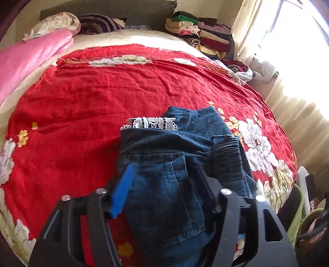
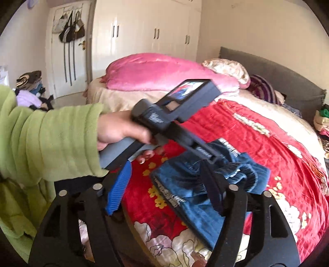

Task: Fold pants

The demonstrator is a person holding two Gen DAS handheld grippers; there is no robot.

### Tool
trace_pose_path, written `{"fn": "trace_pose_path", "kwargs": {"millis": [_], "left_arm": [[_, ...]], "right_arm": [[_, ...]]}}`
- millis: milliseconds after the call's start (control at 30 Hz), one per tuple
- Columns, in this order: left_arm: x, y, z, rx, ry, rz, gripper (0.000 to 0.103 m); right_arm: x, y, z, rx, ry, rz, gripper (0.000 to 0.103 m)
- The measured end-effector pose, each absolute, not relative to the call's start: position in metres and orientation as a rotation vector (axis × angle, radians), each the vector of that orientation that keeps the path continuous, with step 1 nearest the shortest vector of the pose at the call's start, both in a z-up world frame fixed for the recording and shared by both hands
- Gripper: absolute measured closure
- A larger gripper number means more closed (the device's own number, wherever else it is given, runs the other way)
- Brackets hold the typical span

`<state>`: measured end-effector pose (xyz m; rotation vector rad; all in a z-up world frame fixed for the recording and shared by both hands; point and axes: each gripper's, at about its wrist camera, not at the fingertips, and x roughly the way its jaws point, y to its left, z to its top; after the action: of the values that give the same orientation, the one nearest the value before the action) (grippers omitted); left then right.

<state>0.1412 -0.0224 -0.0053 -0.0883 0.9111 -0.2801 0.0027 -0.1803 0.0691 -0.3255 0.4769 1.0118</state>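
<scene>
Both the left gripper (image 1: 162,184) and right gripper (image 2: 166,184) stood apart, gripping nothing; the folded denim pants (image 1: 164,176) looked soft, weighty and floppy, best pinched at a thick folded edge.

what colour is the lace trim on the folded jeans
White, with some dark patterning; the lace trim shows best in the left wrist view.

My left wrist camera looked steeply down from close above the folded jeans (image 1: 164,174) toward the headboard (image 1: 107,10) and window, while my right one sat higher and farther back, facing across the red bedspread (image 2: 257,131) to the wardrobe (image 2: 148,28), both sharing jeans and bedspread.
</scene>
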Motion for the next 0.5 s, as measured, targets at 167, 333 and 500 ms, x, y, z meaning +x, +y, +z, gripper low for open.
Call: {"fn": "trace_pose_path", "kwargs": {"millis": [167, 333, 500], "left_arm": [[0.123, -0.022, 0.014, -0.075, 0.861, -0.262, 0.027], [0.104, -0.024, 0.034, -0.052, 0.806, -0.244, 0.015], [0.087, -0.027, 0.051, -0.028, 0.756, -0.224, 0.008]], "right_arm": [[0.005, -0.196, 0.078, -0.275, 0.442, 0.958, 0.029], [0.012, -0.214, 0.087, -0.207, 0.420, 0.891, 0.022], [0.020, -0.231, 0.094, -0.135, 0.402, 0.827, 0.015]]}}
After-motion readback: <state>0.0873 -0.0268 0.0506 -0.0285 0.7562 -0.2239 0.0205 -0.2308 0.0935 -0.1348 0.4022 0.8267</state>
